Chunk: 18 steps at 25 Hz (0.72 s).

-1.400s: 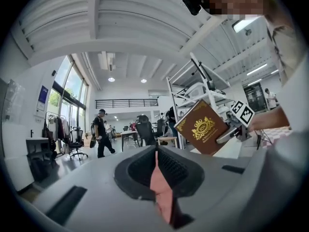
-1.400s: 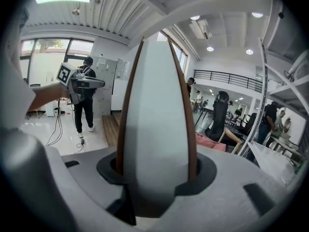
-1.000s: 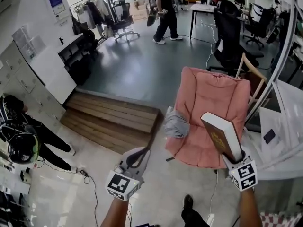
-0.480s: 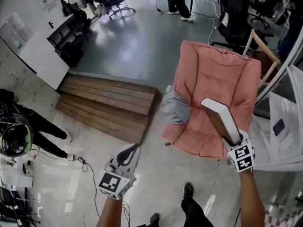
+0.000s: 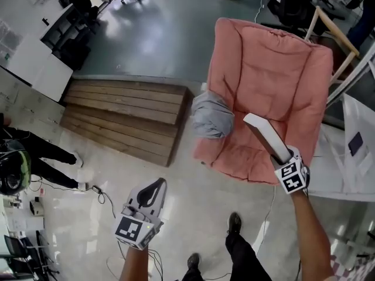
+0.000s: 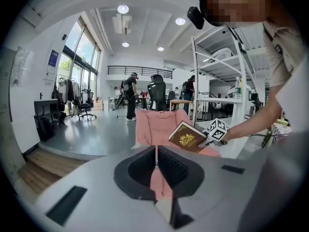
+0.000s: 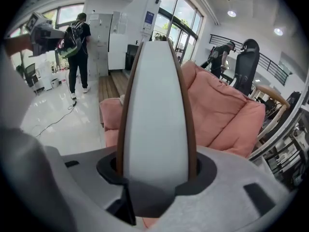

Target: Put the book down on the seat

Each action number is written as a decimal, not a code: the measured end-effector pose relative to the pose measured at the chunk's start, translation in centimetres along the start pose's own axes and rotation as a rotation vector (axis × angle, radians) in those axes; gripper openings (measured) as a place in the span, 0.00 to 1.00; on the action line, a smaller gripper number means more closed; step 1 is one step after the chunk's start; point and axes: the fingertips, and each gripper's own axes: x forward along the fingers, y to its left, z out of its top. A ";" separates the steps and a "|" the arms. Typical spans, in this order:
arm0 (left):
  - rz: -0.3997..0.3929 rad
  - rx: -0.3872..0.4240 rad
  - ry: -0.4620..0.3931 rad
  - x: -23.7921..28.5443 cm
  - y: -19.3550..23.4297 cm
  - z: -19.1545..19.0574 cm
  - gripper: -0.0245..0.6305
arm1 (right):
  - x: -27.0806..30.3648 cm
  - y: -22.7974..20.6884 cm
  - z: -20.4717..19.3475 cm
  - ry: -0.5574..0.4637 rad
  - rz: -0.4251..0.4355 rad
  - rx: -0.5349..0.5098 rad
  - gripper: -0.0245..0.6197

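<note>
A brown hardcover book (image 5: 266, 136) with a gold crest stands slanted in my right gripper (image 5: 281, 157), which is shut on its lower end. It hangs over the front of the pink cushioned chair's seat (image 5: 240, 154), not touching it. In the right gripper view the book's (image 7: 155, 110) white page edge fills the middle, with the pink chair (image 7: 222, 115) behind it. My left gripper (image 5: 153, 187) is shut and empty, low over the floor to the left of the chair. The left gripper view shows the book (image 6: 187, 137) in front of the chair (image 6: 154, 124).
A grey bundled cloth (image 5: 210, 115) lies on the chair's left edge. A wooden step platform (image 5: 123, 113) sits left of the chair. A white shelf unit (image 5: 351, 157) stands close at the right. Cables (image 5: 99, 192) trail on the floor, and a standing person (image 5: 35, 151) is at far left.
The view has closed in on the chair and tilted further down. My right gripper has carried the book forward and lower over the seat. The left gripper stays low and shut.
</note>
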 end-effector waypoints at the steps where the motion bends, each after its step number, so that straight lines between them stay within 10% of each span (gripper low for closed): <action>1: 0.001 -0.010 0.012 0.5 0.1 -0.6 0.05 | 1.2 0.2 -0.6 0.010 0.003 -0.003 0.37; 18: 0.043 -0.074 0.134 7.6 -0.2 -9.2 0.05 | 16.8 -1.2 -10.5 0.241 -0.041 -0.193 0.38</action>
